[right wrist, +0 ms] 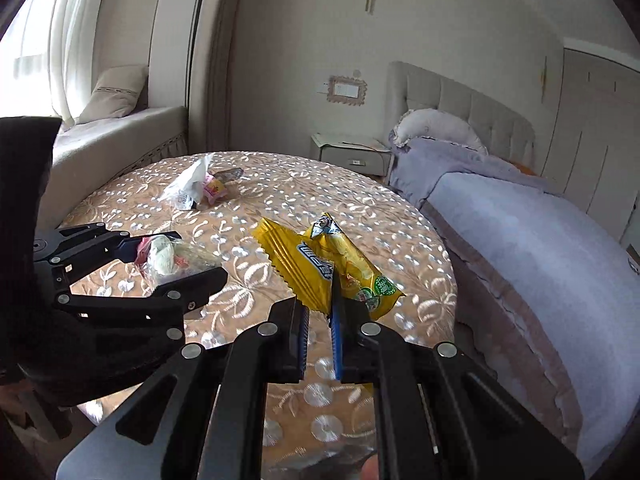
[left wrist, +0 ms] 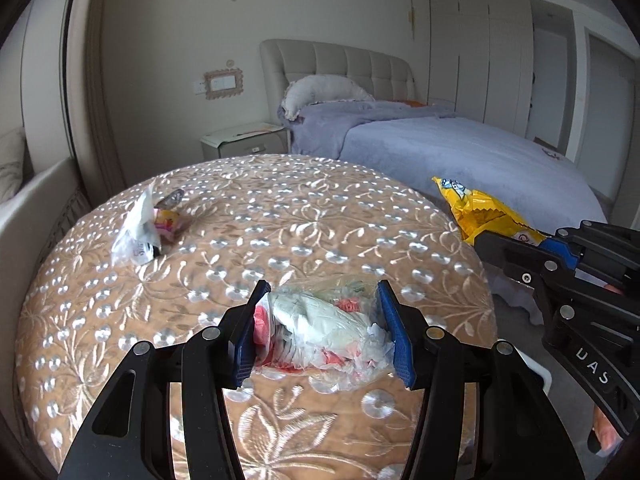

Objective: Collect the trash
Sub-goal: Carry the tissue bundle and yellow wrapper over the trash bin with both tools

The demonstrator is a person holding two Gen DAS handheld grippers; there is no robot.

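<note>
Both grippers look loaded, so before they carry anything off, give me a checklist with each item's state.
1. Left gripper clamped on the crumpled plastic bundle: ok.
2. Right gripper shut on the yellow wrappers: ok.
3. Both loads lifted clear of the round table: ok.
4. Table cleared: not ok, a white wrapper and pink packet remain at its far side.
5. Trash bin in sight: not ok, none in either view.
</note>
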